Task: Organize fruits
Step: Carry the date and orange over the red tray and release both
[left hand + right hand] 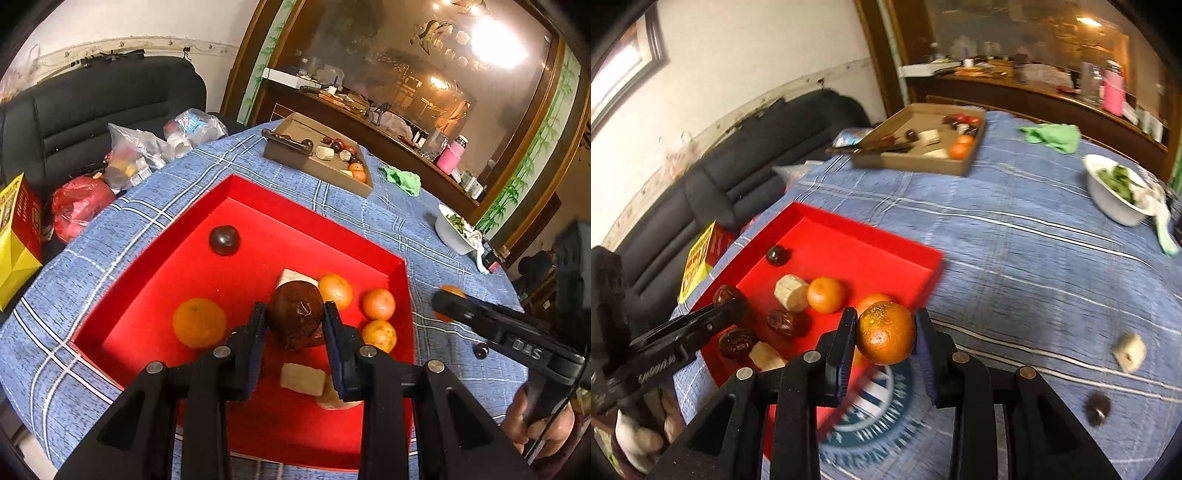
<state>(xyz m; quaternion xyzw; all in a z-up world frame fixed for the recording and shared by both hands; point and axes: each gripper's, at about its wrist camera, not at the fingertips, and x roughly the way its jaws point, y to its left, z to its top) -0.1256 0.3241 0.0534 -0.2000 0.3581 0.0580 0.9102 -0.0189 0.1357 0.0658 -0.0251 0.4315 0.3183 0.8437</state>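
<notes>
My left gripper (pixel 294 317) is shut on a dark brown date (pixel 295 314) and holds it above the red tray (pixel 236 192). The tray holds several oranges (pixel 199 323), a dark round fruit (pixel 224 240) and pale chunks (pixel 302 378). My right gripper (pixel 885 332) is shut on an orange (pixel 885 332) at the tray's right edge (pixel 932 269), above the blue cloth. It also shows in the left wrist view (pixel 448 302). The left gripper shows in the right wrist view (pixel 727 306) over the tray with a date.
A cardboard box (pixel 967 162) with more fruit sits at the table's far side. A white bowl (pixel 1108 206) with greens and a green rag (pixel 1052 134) are on the right. A pale chunk (pixel 1129 351) and a dark fruit (pixel 1097 406) lie on the blue cloth. A black sofa (pixel 92 110) stands on the left.
</notes>
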